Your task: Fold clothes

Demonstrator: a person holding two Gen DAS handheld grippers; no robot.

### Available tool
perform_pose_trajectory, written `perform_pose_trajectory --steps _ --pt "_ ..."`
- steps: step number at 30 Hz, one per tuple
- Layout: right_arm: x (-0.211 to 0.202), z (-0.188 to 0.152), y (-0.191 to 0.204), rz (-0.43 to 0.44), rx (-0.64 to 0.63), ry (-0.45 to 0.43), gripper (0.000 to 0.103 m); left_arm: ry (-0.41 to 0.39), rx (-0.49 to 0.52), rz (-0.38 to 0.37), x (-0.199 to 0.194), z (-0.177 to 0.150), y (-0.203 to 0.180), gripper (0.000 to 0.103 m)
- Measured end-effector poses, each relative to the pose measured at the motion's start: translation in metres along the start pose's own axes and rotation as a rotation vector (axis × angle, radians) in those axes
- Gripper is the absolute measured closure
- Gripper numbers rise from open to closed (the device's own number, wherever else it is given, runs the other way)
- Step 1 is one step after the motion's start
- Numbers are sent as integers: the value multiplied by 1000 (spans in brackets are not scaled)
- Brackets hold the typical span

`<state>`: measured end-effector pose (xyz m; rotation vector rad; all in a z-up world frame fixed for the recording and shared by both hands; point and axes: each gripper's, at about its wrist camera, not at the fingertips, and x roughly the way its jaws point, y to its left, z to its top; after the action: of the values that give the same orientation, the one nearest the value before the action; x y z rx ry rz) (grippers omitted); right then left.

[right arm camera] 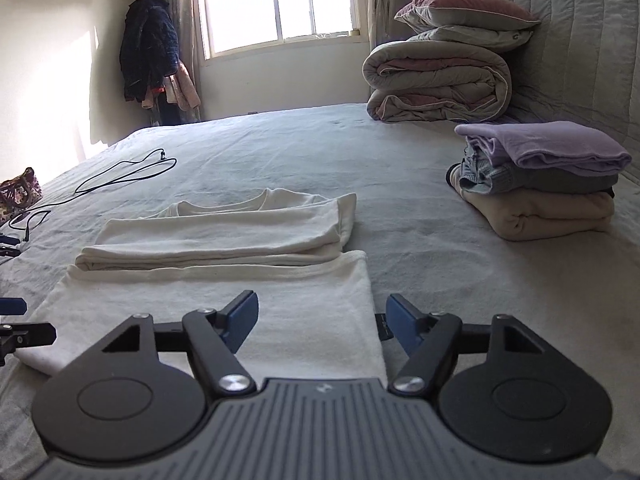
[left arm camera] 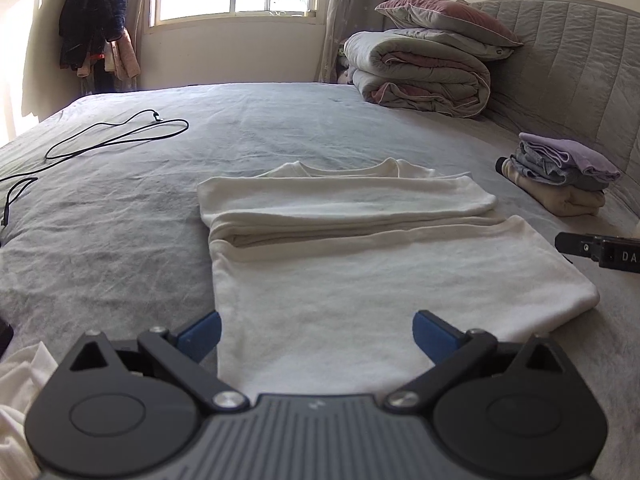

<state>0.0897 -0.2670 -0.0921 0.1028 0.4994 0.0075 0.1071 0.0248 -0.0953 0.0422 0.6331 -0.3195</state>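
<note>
A white long-sleeved shirt lies flat on the grey bed sheet, its sleeves folded across the chest and its collar pointing to the window. My left gripper hovers open over the shirt's near left hem corner, nothing between its blue pads. In the right wrist view the same shirt is spread ahead, and my right gripper stands open astride its near right hem edge. The right gripper's tip also pokes in at the right of the left wrist view.
A stack of folded clothes with a lilac top sits at the right by the padded headboard. Rolled duvet and pillows lie behind. A black cable loops on the left. White cloth bunches at the near left.
</note>
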Motion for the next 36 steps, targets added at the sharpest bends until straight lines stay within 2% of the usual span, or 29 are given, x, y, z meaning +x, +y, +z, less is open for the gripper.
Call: perform_pose_trajectory --steps 3,10,18,21,24,30,33,36 --pt "15 3 7 12 -27 8 39 -9 -21 6 11 4 9 2" --pt "54 3 10 6 -79 47 43 -19 -73 38 40 7 33 19" --pt "72 4 -18 -46 -17 87 44 -11 -138 127 46 5 53 22" --pt "65 7 -31 -51 30 104 44 29 -173 122 38 9 59 21" --pt "48 8 -48 -7 108 133 42 77 -268 83 27 14 70 20" --pt "10 7 -78 94 277 243 42 199 -542 -40 4 13 94 19" --pt "-8 4 -88 125 363 297 42 246 -711 -98 -9 -1 107 19" --pt "-22 -2 -98 160 501 332 42 273 -855 -160 -20 -17 116 20"
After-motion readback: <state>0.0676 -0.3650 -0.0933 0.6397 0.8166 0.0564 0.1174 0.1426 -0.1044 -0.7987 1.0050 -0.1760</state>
